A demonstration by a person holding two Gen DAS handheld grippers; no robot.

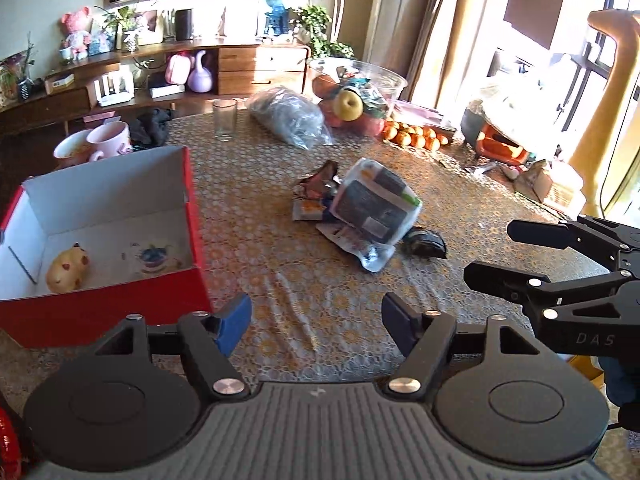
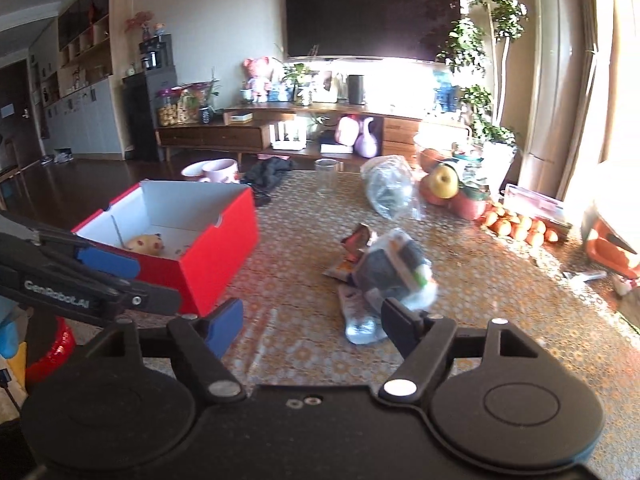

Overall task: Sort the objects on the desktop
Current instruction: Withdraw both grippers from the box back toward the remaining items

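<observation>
A red box with a white inside stands at the left of the table; a yellow spotted toy lies in it. The box and the toy also show in the right wrist view. A pile of plastic-wrapped packets lies mid-table, with a small dark object beside it. The pile sits just beyond my right gripper, which is open and empty. My left gripper is open and empty, low over the table beside the box. The right gripper shows at the right of the left view.
A glass, a clear bag, a fruit bowl, tangerines and two pink mugs stand along the table's far side. Clutter lies at the right edge. A TV cabinet stands behind.
</observation>
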